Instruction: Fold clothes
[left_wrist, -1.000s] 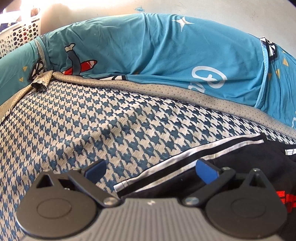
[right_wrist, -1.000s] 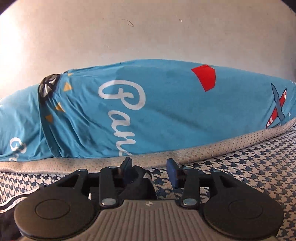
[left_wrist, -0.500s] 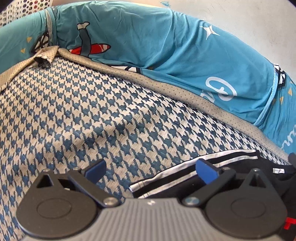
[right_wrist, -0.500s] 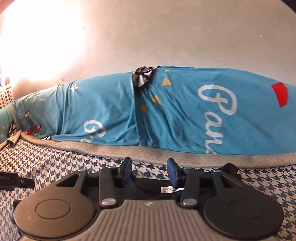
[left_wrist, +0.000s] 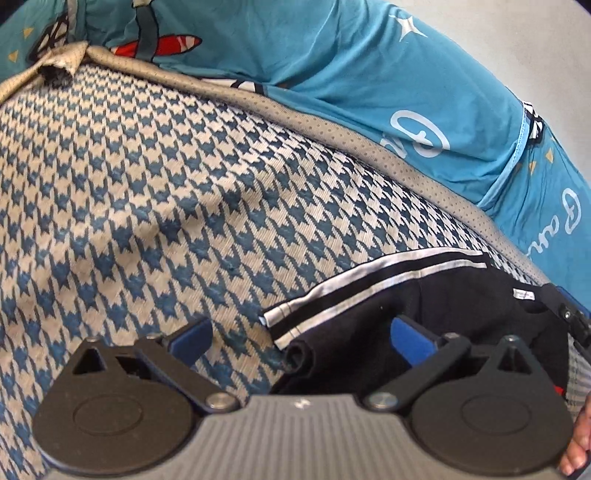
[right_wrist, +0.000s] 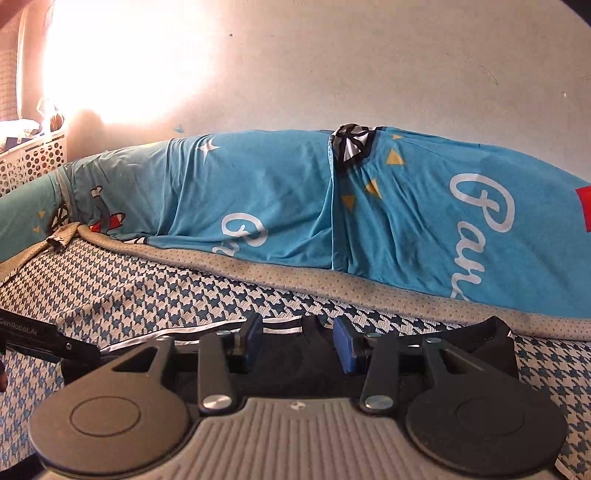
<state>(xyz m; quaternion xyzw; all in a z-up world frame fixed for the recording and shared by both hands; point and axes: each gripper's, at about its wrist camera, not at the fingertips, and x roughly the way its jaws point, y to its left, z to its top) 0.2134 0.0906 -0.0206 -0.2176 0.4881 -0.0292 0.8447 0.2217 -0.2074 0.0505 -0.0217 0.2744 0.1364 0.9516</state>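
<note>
Laundry basket (right_wrist: 35, 157) shows only at right-wrist nine o'clock; left gripper (left_wrist: 301, 334) gapes wide, empty, over the black garment (left_wrist: 436, 306); right gripper (right_wrist: 297, 341) half-spread, grasp unclear.

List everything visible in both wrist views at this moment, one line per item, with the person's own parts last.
black garment with white stripes: one, black with white stripe trim, lying on the houndstooth cover, in front of both grippers
garment label: one, white, at the garment's inner edge
houndstooth cover: one, blue and white, spread over the bed
dotted border: one, beige, along the cover's far edge
printed fabric: at least two overlapping pieces, teal with white lettering and aeroplanes, draped along the wall
laundry basket: one, white, perforated, far left
wall: pale, behind everything
left hand-held gripper: black with blue pads, open over the garment's edge
right hand-held gripper: black, blue pads, apart over the garment
fingers: bottom right corner of the left view
</note>
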